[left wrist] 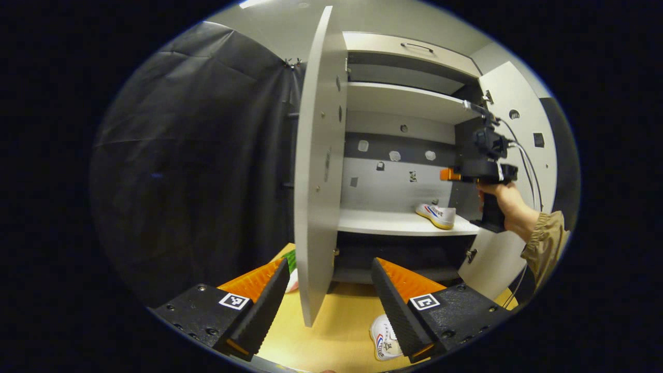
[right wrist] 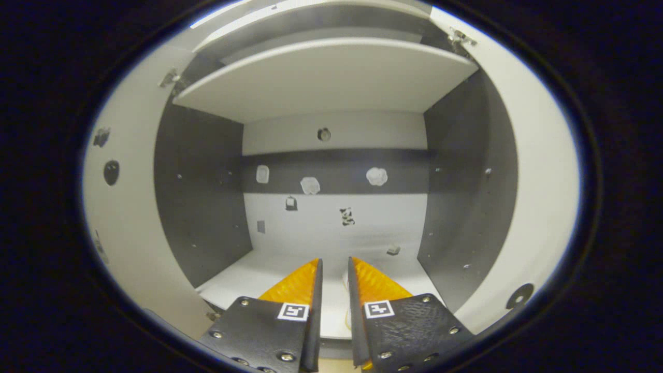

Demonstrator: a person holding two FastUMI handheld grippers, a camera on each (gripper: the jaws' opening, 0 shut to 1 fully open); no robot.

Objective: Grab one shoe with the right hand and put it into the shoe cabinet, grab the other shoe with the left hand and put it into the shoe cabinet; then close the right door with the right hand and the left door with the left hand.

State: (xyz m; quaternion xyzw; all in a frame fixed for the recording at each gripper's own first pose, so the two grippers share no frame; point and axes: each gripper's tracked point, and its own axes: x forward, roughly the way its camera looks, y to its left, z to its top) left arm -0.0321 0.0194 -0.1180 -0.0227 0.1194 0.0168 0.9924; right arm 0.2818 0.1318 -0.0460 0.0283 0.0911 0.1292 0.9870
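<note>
White shoe [left wrist: 436,215] sits on cabinet shelf [left wrist: 404,224], right of centre in left gripper view. Right tongs [left wrist: 449,174] held by a hand [left wrist: 510,204] just above it, nothing gripped. 2nd shoe [left wrist: 384,338] lies on wooden surface [left wrist: 336,331], bottom centre, beside left tongs [left wrist: 331,295], wide open, empty. Left door [left wrist: 316,171] open, edge-on. Right gripper view: right tongs, bottom centre, narrow gap, facing the shelf.
</note>
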